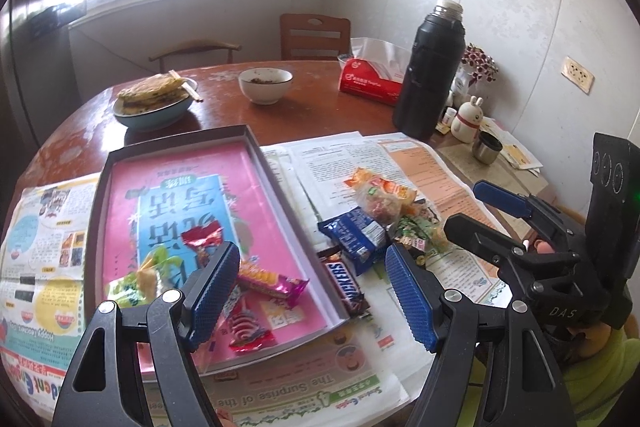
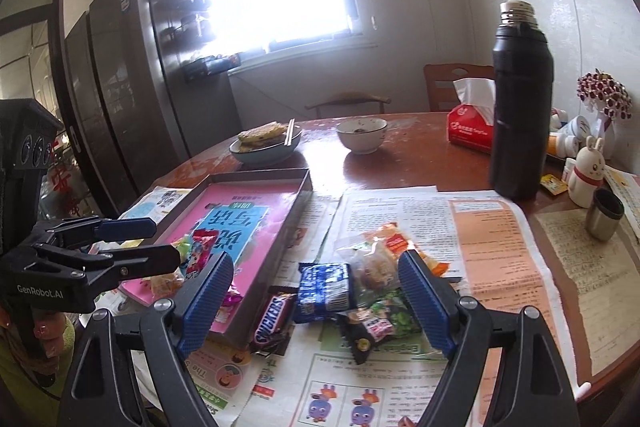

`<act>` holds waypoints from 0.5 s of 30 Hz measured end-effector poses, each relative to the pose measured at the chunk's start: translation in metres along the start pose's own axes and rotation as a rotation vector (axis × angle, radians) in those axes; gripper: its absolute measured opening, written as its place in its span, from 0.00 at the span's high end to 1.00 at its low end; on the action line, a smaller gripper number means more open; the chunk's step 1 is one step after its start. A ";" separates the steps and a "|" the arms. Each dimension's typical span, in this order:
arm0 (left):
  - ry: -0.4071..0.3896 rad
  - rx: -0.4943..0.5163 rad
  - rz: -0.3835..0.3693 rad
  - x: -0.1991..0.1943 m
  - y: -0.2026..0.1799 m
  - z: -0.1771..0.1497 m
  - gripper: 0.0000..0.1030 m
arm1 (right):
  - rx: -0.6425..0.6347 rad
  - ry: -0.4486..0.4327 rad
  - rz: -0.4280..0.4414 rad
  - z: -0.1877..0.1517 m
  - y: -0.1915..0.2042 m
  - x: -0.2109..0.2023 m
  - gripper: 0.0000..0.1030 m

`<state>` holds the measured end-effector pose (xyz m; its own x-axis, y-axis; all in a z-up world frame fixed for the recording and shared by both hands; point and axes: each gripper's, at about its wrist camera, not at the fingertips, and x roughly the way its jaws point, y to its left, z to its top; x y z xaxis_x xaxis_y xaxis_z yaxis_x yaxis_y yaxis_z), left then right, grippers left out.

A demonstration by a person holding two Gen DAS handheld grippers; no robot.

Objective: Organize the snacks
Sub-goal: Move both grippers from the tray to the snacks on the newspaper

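Observation:
A shallow dark-rimmed box tray [image 1: 256,147] [image 2: 298,205] with a pink book cover inside holds several wrapped snacks, among them a pink biscuit pack [image 1: 272,281]. Right of it, on newspaper, lies a pile: a Snickers bar [image 1: 346,287] [image 2: 272,319], a blue pack [image 1: 354,233] [image 2: 324,287], an orange-clear bag [image 1: 380,197] [image 2: 380,259] and green packs [image 2: 380,323]. My left gripper [image 1: 312,267] is open and empty above the tray's near right corner. My right gripper [image 2: 316,277] is open and empty above the pile; it also shows in the left wrist view [image 1: 476,205].
On the round wooden table [image 2: 408,167] stand a tall black thermos [image 1: 430,75] [image 2: 520,107], a white bowl [image 1: 266,85], a plate of flatbread with chopsticks [image 1: 154,101], a red tissue pack [image 1: 370,81], a rabbit figurine [image 2: 590,171] and a steel cup [image 2: 606,213]. Chairs stand behind.

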<state>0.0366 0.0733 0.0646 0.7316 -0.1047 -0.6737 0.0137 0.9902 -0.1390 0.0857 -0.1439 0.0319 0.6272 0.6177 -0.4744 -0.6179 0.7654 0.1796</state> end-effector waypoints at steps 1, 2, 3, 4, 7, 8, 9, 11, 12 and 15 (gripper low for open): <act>0.001 0.004 -0.002 0.001 -0.002 0.002 0.25 | 0.004 -0.002 -0.002 0.000 -0.002 -0.001 0.18; 0.002 0.008 -0.004 0.003 -0.005 0.003 0.25 | 0.010 -0.004 -0.006 0.000 -0.004 -0.002 0.18; 0.002 0.010 -0.006 0.004 -0.007 0.005 0.25 | 0.016 -0.008 -0.011 0.001 -0.006 -0.003 0.18; 0.002 0.012 -0.010 0.006 -0.009 0.007 0.25 | 0.019 -0.010 -0.016 0.001 -0.008 -0.005 0.18; 0.008 0.023 -0.015 0.011 -0.015 0.011 0.25 | 0.032 -0.017 -0.027 0.001 -0.014 -0.008 0.18; 0.009 0.027 -0.015 0.012 -0.017 0.012 0.25 | 0.037 -0.019 -0.032 0.001 -0.017 -0.009 0.18; 0.010 0.031 -0.017 0.013 -0.018 0.013 0.25 | 0.041 -0.022 -0.035 0.001 -0.019 -0.010 0.18; 0.012 0.040 -0.022 0.016 -0.022 0.014 0.25 | 0.048 -0.023 -0.040 0.001 -0.023 -0.011 0.18; 0.014 0.044 -0.023 0.017 -0.023 0.015 0.25 | 0.052 -0.025 -0.043 0.001 -0.025 -0.012 0.18; 0.025 0.053 -0.023 0.023 -0.028 0.018 0.25 | 0.060 -0.028 -0.050 0.001 -0.031 -0.014 0.18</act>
<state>0.0657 0.0451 0.0658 0.7137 -0.1292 -0.6885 0.0672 0.9909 -0.1163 0.0960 -0.1763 0.0336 0.6702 0.5827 -0.4596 -0.5566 0.8043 0.2080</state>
